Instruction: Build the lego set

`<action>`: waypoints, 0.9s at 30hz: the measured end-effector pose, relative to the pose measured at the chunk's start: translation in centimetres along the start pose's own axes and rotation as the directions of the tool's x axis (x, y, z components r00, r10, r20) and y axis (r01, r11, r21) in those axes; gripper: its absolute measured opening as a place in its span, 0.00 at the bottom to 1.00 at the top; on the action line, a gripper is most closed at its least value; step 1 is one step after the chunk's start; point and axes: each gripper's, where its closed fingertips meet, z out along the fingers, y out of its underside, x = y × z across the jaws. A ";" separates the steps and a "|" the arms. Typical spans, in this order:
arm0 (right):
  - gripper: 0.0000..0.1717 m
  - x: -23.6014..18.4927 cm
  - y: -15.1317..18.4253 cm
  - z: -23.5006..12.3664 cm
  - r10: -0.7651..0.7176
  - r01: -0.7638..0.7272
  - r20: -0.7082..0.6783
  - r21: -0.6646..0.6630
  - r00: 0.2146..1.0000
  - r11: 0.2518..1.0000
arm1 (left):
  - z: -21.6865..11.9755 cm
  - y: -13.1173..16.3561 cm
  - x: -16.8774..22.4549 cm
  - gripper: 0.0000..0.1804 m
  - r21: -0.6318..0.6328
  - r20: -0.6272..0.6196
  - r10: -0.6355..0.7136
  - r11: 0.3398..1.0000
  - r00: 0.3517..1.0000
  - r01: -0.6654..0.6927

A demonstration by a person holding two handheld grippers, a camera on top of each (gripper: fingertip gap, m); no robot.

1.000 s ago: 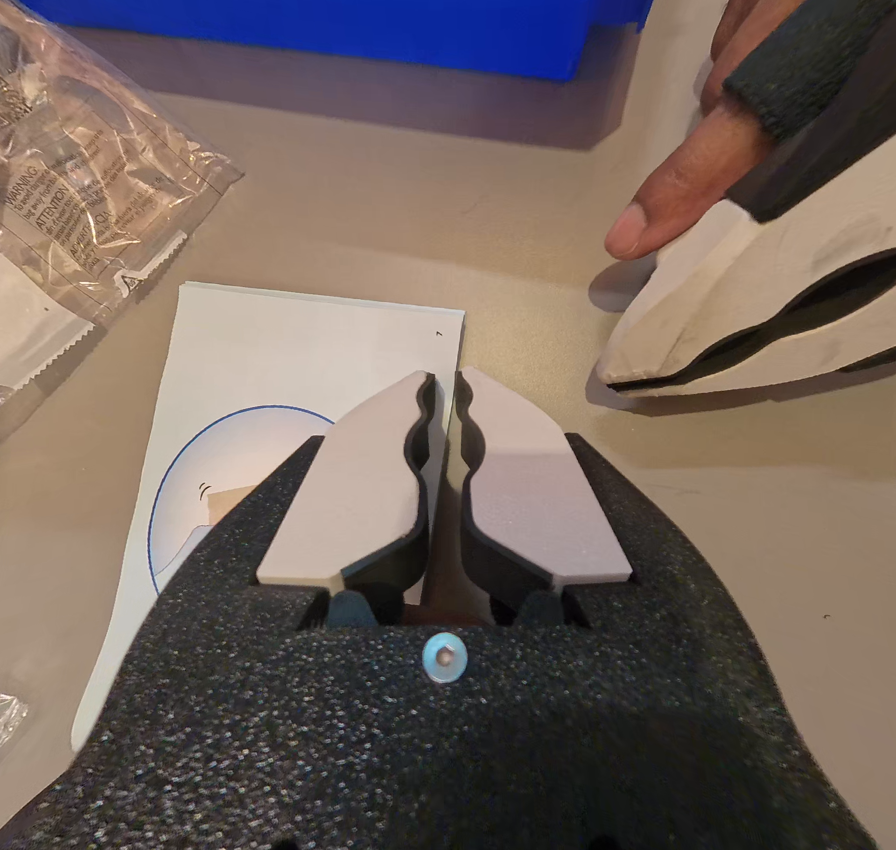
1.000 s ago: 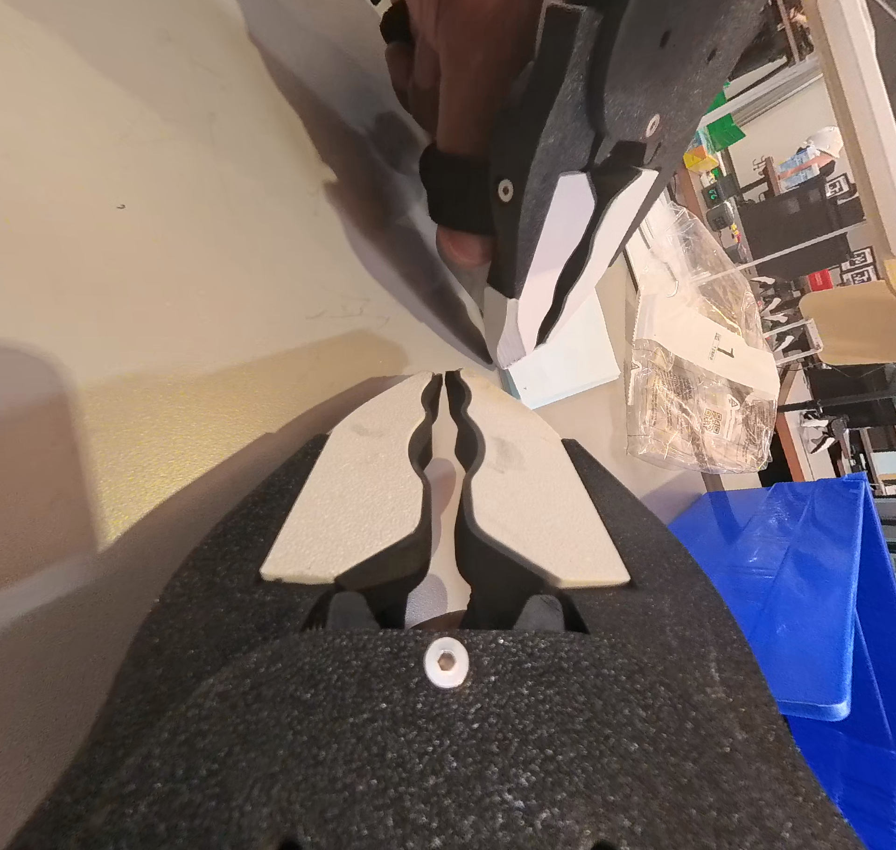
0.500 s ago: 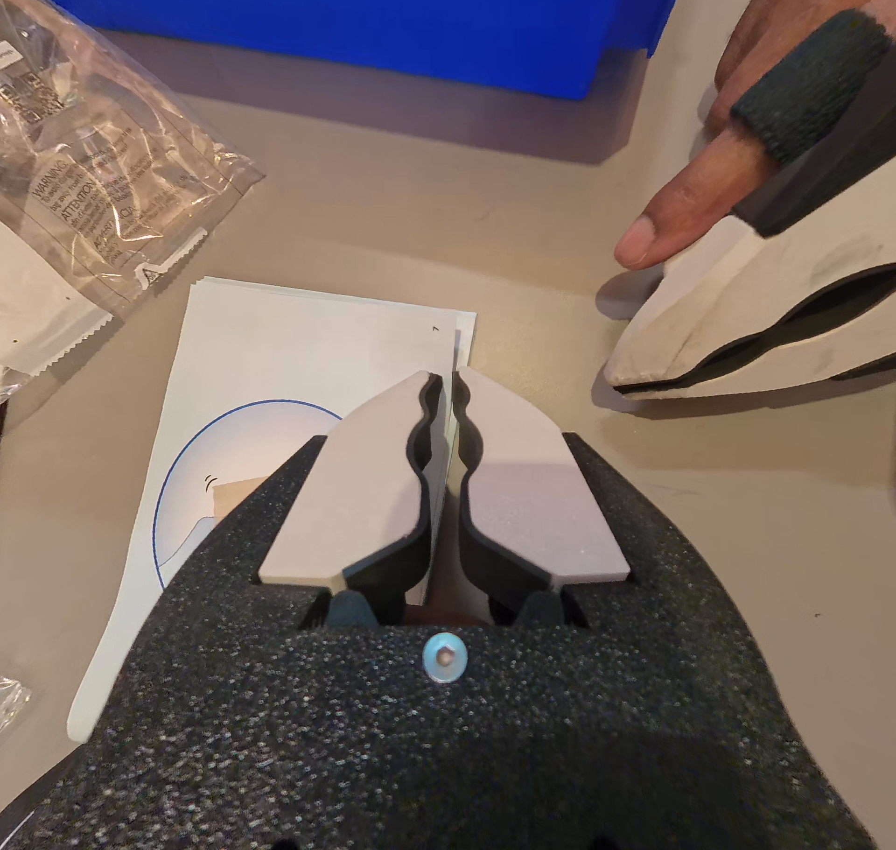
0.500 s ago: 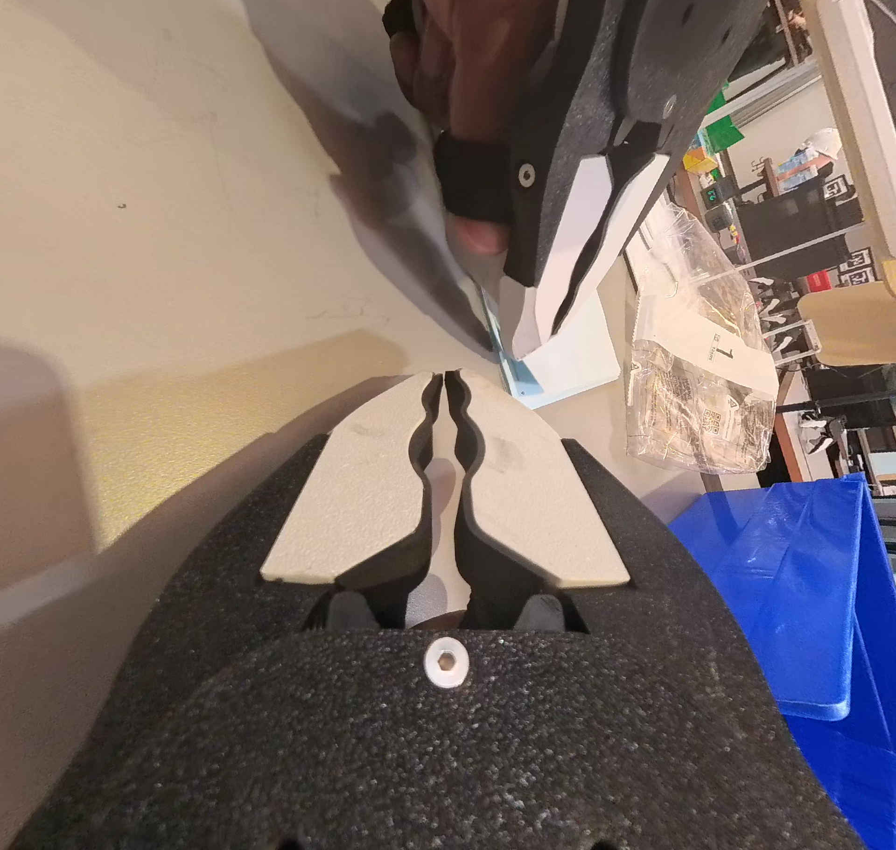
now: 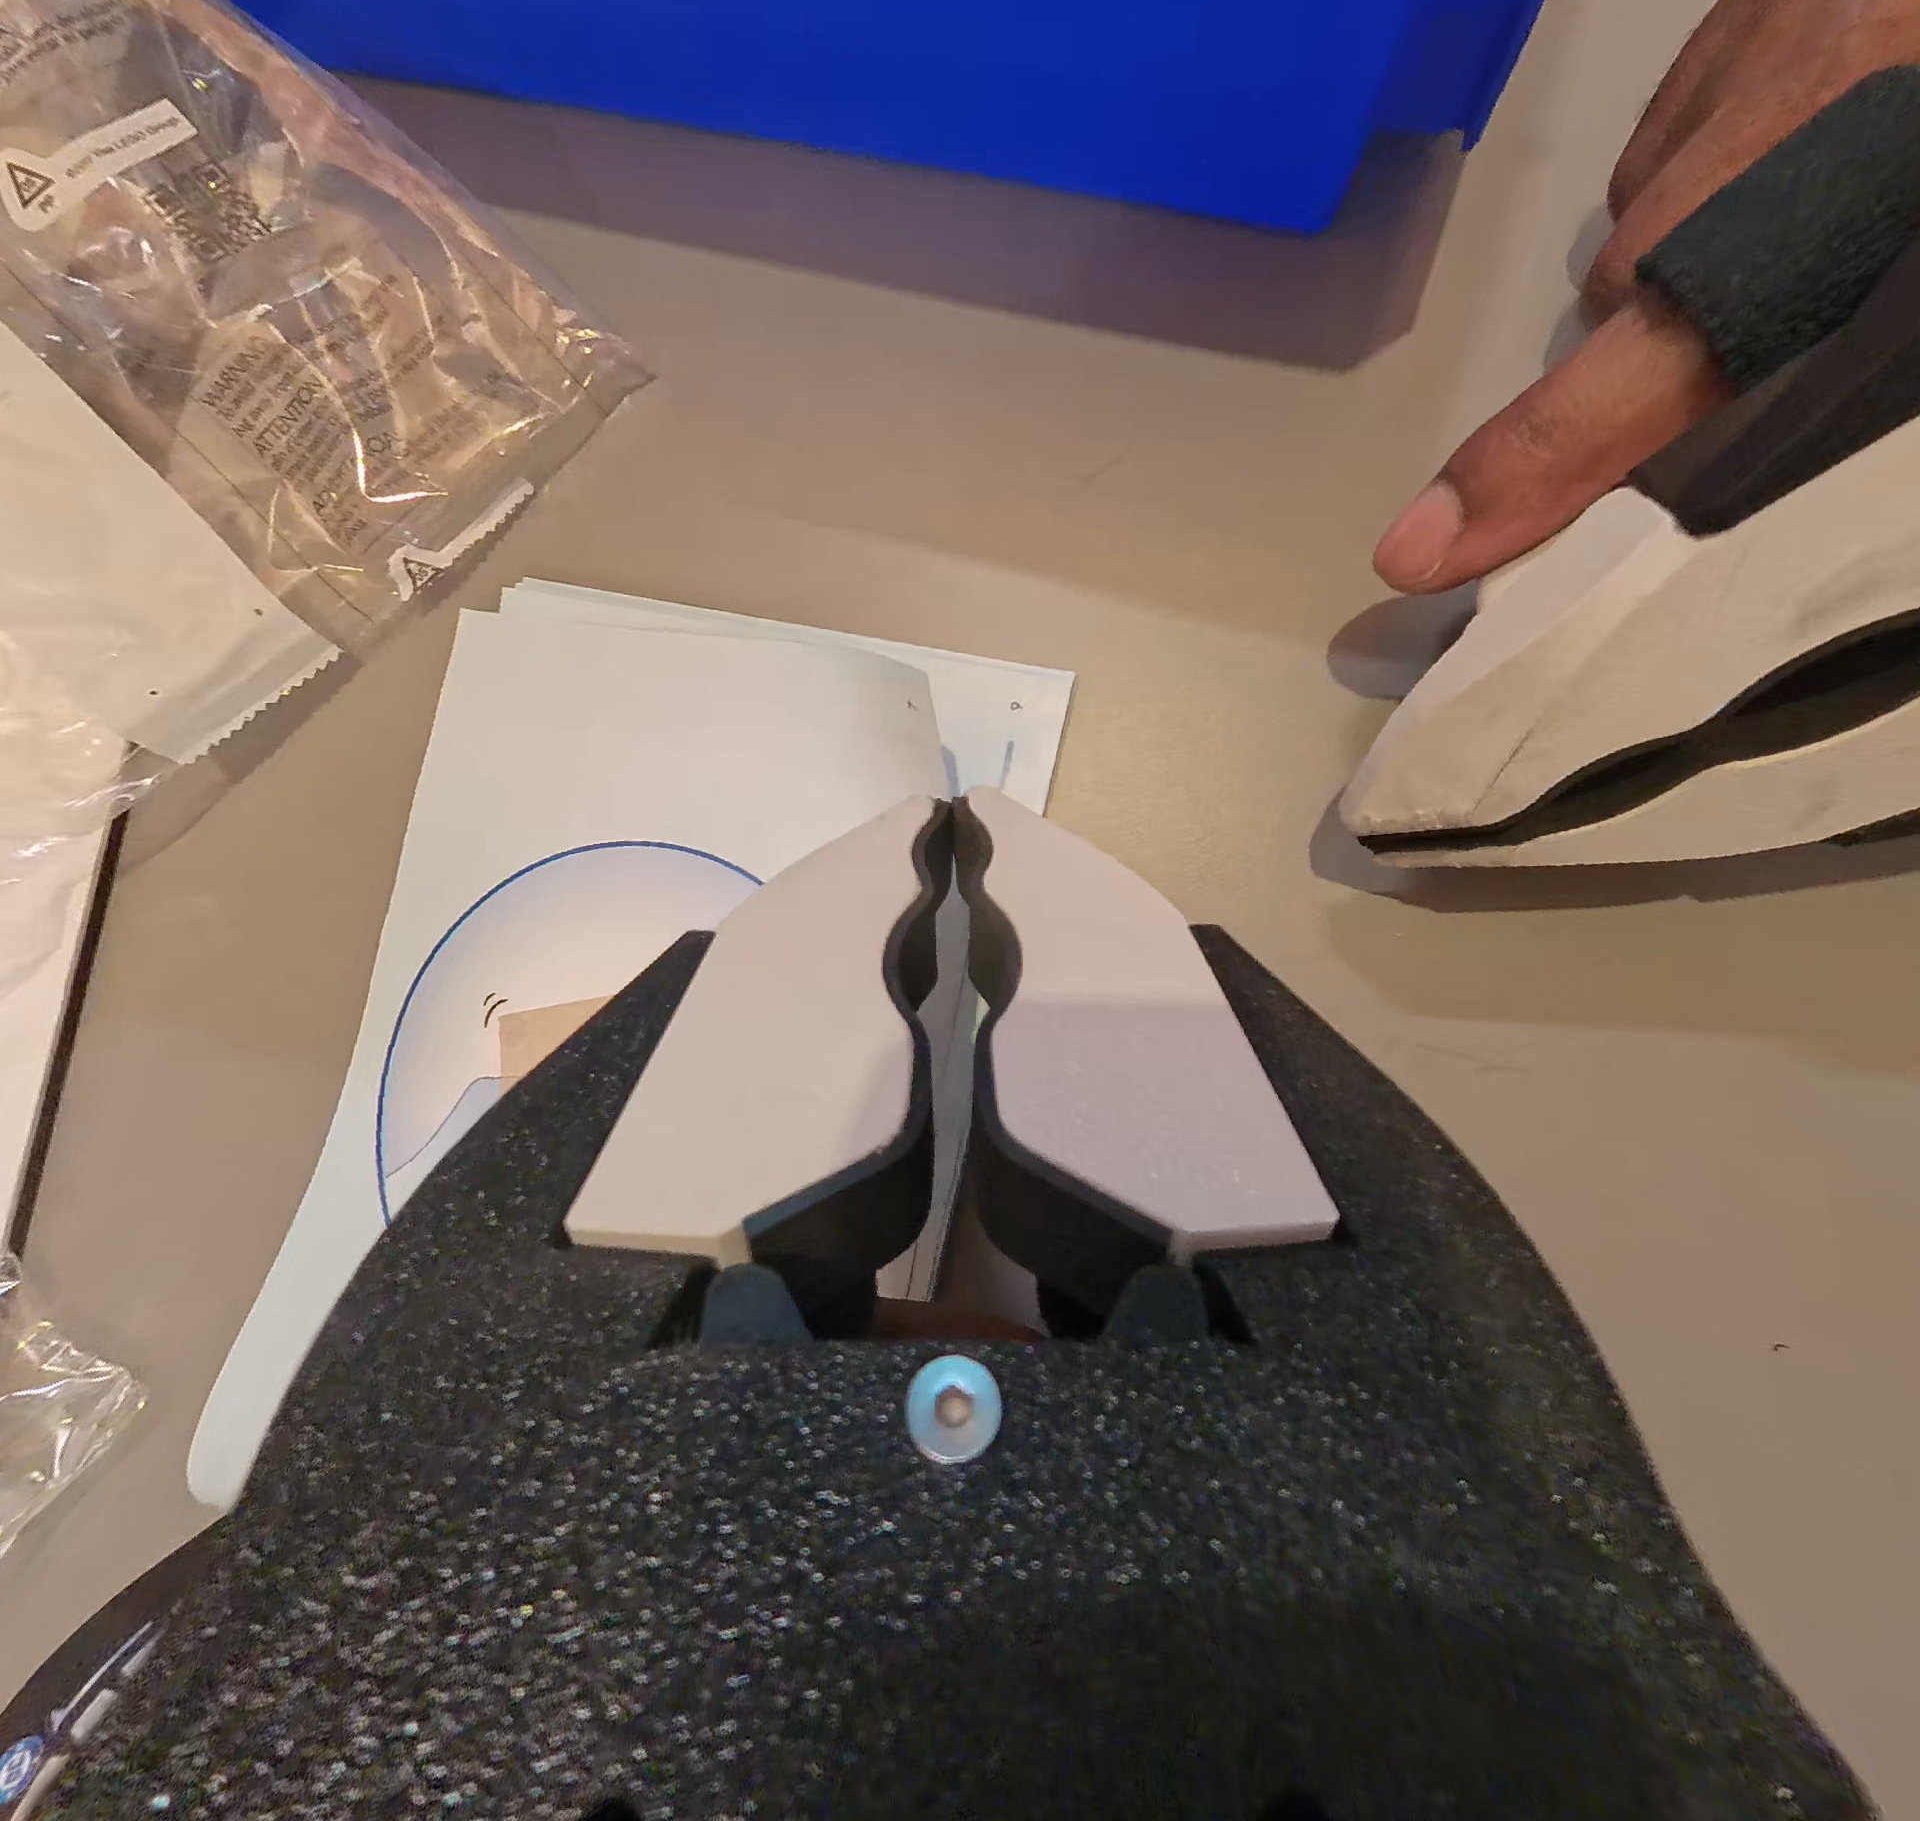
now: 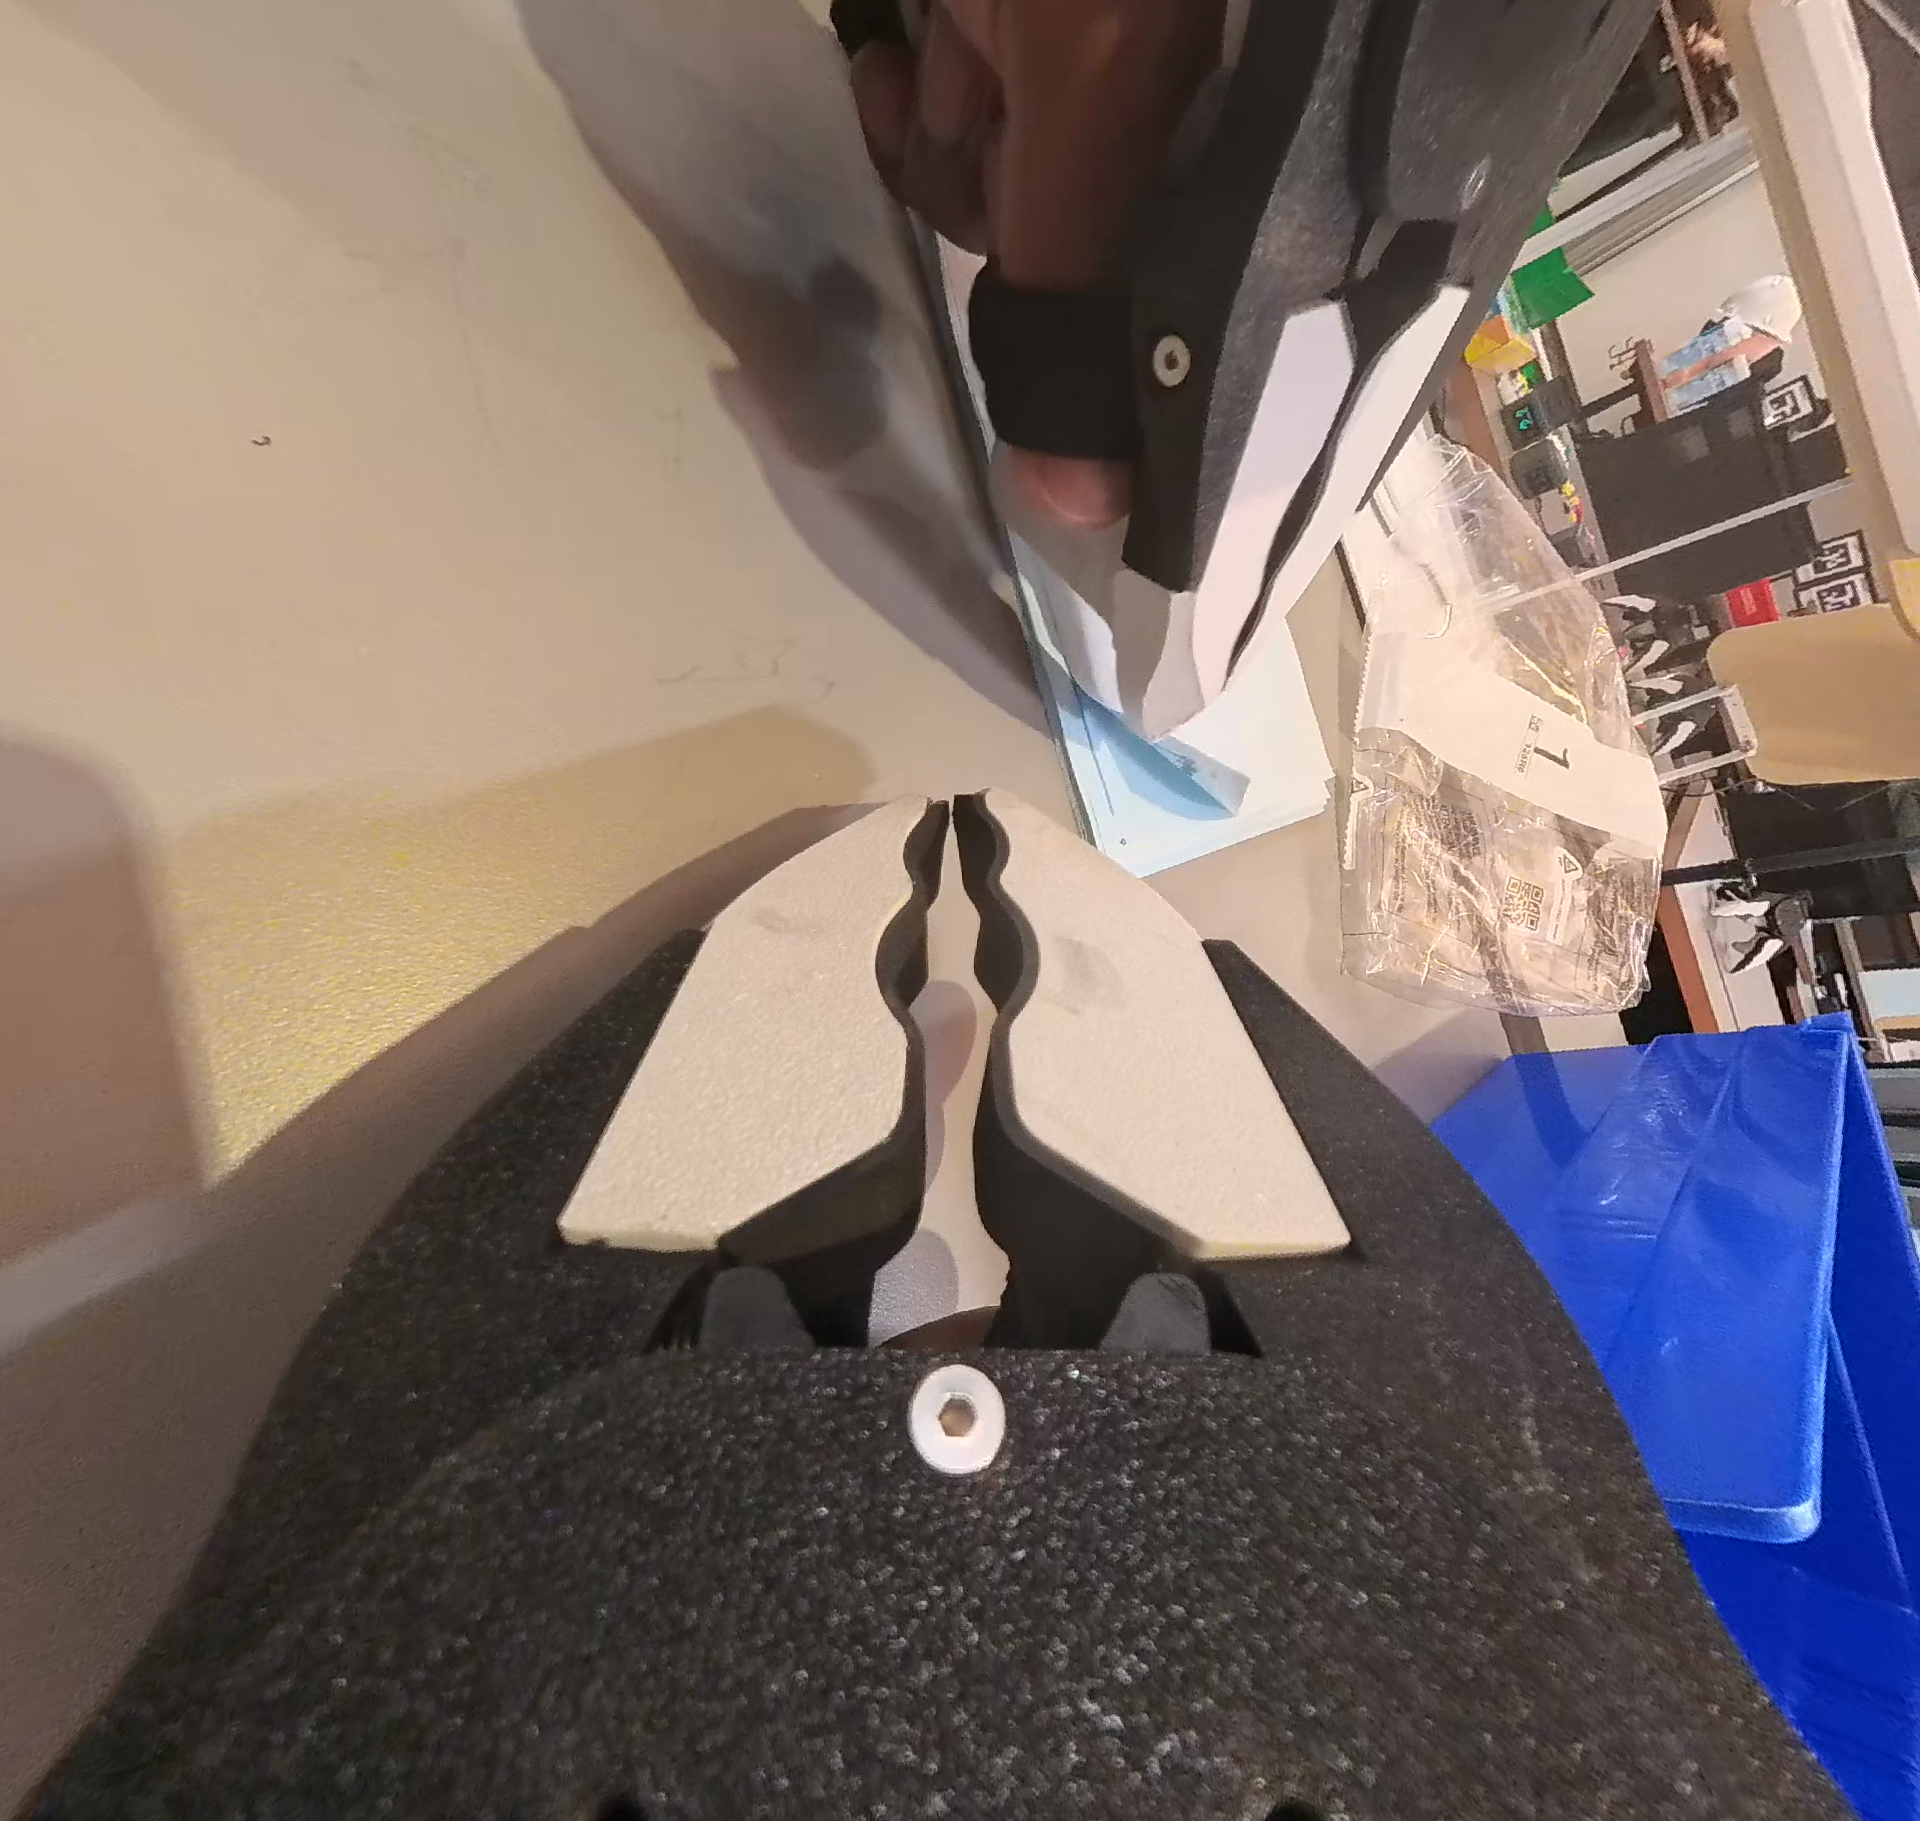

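Observation:
A white booklet (image 5: 675, 763) with a blue-outlined circle drawing lies on the tan table (image 5: 1143, 483). My left gripper (image 5: 953, 807) is shut on the right edge of its top page, which curls up off the page below. In the right wrist view the left gripper (image 6: 1174, 711) pinches that raised page (image 6: 1081, 649) above the booklet (image 6: 1299, 795). My right gripper (image 6: 951, 803) is shut with nothing between its pads, low over bare table to the right of the booklet. It also shows in the left wrist view (image 5: 1371, 826), with a person's finger (image 5: 1507, 483) on it.
A clear plastic bag (image 5: 260, 317) of small parts lies to the left of the booklet and also shows in the right wrist view (image 6: 1496, 815). A blue bin (image 5: 831, 26) stands behind, along the table's far side. White sheets (image 5: 62, 628) lie at the far left. Across from one pair of fingers to the other is roughly 6 cm.
My left gripper's pads closed on the edge of the booklet's top page, and the page has lifted and curled, uncovering the page beneath. My right gripper has stayed shut and still.

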 end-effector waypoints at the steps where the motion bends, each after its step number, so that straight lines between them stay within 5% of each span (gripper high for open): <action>1: 0.02 0.0 0.0 0.0 0.000 0.000 0.000 0.000 1.000 1.000 | 0.0 0.0 -0.1 0.00 0.002 0.002 -0.008 1.000 1.000 0.007; 27: 0.04 0.6 0.3 0.2 0.033 -0.034 -0.037 -0.024 0.999 0.999 | -1.2 -0.5 -1.7 0.00 0.080 0.126 -0.101 0.993 0.987 0.092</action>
